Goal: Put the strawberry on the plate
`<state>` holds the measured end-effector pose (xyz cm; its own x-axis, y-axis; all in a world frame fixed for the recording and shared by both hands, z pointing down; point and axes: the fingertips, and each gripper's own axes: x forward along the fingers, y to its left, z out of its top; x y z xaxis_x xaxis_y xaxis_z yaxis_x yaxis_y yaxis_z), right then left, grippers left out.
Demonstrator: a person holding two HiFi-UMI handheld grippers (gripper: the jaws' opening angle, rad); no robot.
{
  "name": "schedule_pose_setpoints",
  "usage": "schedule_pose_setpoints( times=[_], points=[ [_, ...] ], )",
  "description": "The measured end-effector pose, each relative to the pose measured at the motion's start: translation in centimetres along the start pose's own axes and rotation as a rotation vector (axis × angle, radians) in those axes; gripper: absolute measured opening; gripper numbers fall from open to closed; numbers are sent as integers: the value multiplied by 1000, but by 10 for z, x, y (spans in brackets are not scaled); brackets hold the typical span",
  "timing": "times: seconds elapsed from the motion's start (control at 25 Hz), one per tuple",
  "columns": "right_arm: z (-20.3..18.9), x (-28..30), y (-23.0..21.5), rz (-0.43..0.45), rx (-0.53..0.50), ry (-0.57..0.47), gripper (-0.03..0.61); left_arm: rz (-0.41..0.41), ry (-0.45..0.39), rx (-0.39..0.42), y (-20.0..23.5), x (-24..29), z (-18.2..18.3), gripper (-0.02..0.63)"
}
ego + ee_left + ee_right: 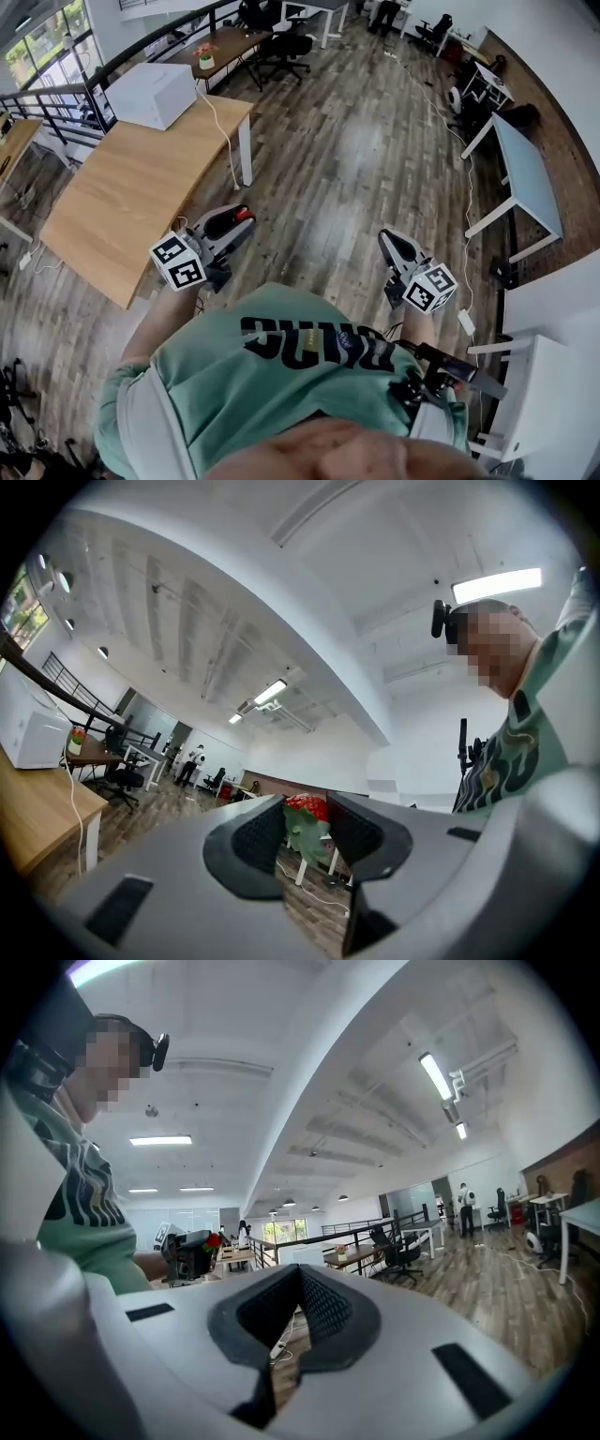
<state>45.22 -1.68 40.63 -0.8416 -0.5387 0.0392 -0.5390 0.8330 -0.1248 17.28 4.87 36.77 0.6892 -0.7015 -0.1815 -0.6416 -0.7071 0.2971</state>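
Head view: strawberry point(245, 215), illegible shirt print point(314, 345)

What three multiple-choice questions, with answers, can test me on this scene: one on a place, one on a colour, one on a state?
1. Where is the strawberry?
A. on a plate
B. between the jaws of the left gripper
C. on the floor

2. What colour is the box on the wooden table?
A. white
B. red
C. black

3. How do the jaws of the right gripper stand?
A. wide apart
B. shut on a cup
C. together, nothing between them

Answers: 1 B, the left gripper view shows it pinched there; 2 A, the head view shows it white; 3 C, the right gripper view shows the tips meeting, empty.
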Motion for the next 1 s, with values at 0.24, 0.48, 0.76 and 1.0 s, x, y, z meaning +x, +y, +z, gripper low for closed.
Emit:
schedule_pose_setpoints(
  times=[0.24,0.48,0.76,1.0],
  points=[
    [-7,-16,-60,40,35,-18,6,45,39,3,-10,54,-20,144],
    [-21,-14,-92,55,80,-14,6,51,83,1,-5,87,-28,143],
    [-12,20,-101,27,70,24,6,21,81,-42,40,97,-23,143],
    [9,88,-106,-56,12,24,6,-59,40,-62,122,94,2,143]
  ],
)
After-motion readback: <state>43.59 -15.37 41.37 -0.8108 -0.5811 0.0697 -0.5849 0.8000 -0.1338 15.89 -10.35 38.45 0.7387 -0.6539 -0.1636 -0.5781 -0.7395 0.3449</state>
